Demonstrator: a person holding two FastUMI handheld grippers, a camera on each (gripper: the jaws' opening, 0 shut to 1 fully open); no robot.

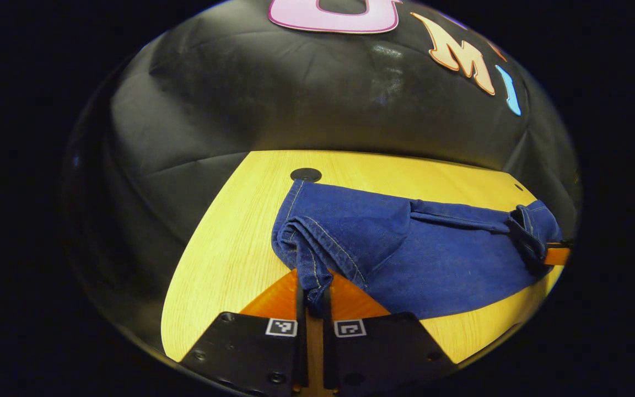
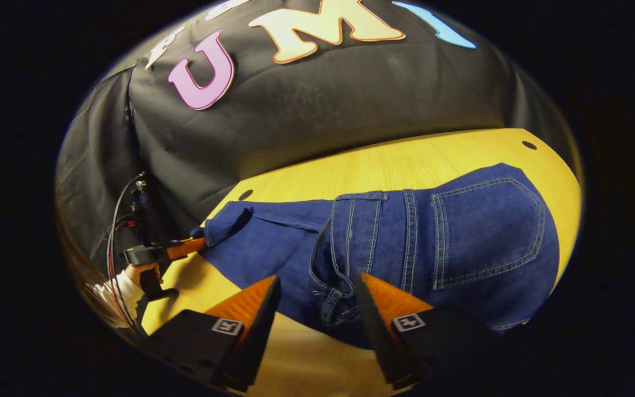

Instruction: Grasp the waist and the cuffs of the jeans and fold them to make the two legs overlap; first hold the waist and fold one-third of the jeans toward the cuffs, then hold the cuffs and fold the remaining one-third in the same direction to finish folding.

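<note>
Here the jeans (image 1: 405, 248) lie along the wooden worktop (image 1: 224, 248), stretched between the two pairs of tongs, with the booth's black cloth wall behind the far edge.

In the left gripper view, the left tongs (image 1: 313, 300) are pressed together on the cuff end of the jeans: a bunched fold of denim with pale stitching sits squeezed between the two fingers, and the cloth just beyond them is slightly gathered and raised. This cuff end is near the worktop's far edge, just beside a round black cap (image 1: 305, 175) set in the wood. From there the denim runs off toward the waist end, where the tip of the other tongs shows against the fabric close to the worktop's end.

In the right gripper view, the right tongs (image 2: 317, 300) stand spread apart, one finger on either side of the waistband (image 2: 331, 292), near a belt loop and the side seam. The fingers do not press the cloth. A back pocket (image 2: 488, 231) faces up just beyond them, toward the end of the worktop. At the far cuff end, a person's hand (image 2: 141, 271) in a light sleeve holds the left tongs against the denim, with cables trailing from them.
</note>
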